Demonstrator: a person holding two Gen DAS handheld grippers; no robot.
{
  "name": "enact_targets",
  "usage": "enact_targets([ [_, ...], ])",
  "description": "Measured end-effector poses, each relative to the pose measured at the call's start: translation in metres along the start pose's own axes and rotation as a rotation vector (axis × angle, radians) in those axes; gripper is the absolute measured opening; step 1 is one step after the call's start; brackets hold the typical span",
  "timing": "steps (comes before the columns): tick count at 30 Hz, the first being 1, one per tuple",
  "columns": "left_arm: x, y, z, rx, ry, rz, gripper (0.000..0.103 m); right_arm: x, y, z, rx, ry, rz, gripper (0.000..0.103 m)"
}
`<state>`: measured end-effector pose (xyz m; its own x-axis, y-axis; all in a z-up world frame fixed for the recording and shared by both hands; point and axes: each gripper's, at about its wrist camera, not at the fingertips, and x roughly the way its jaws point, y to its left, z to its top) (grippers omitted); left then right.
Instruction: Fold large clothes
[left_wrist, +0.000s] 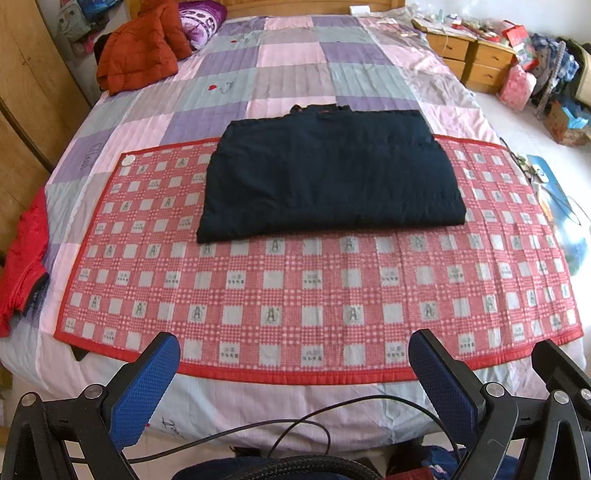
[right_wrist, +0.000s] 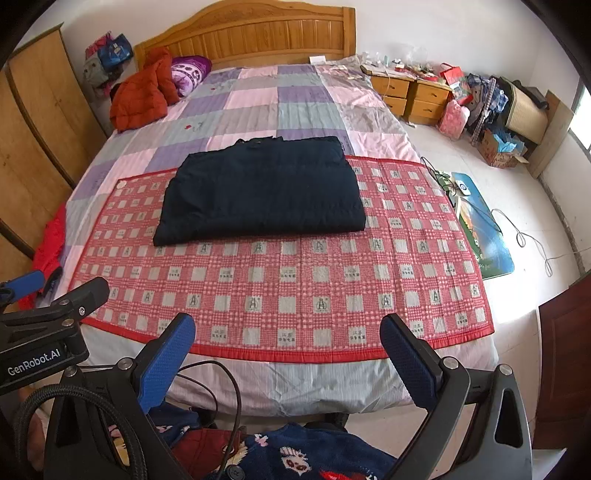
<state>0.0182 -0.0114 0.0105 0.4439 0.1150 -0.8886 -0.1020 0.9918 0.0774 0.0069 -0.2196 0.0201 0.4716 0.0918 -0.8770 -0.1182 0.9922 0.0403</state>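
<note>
"GenRobot.AI" on left hand-held gripper (right_wrist: 22, 284)

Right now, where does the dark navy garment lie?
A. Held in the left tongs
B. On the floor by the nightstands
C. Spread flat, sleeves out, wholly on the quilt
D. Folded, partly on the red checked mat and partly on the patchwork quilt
D: the dark navy garment lies folded, its far edge past the red checked mat onto the patchwork quilt.

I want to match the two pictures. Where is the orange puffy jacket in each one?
Left wrist view: the orange puffy jacket sits at the top left, on the far corner of the bed.
Right wrist view: the orange puffy jacket is upper left, below the wooden headboard.
Shared landmark: the folded dark garment mid-bed.
</note>
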Motion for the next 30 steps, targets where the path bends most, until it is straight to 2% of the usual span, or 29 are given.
enact_targets([
  [30, -0.007, -0.011, -0.009, -0.005, -0.014, 0.001, 0.102, 0.001, -0.006, 0.0, -0.001, 0.001, 0.003, 0.102],
])
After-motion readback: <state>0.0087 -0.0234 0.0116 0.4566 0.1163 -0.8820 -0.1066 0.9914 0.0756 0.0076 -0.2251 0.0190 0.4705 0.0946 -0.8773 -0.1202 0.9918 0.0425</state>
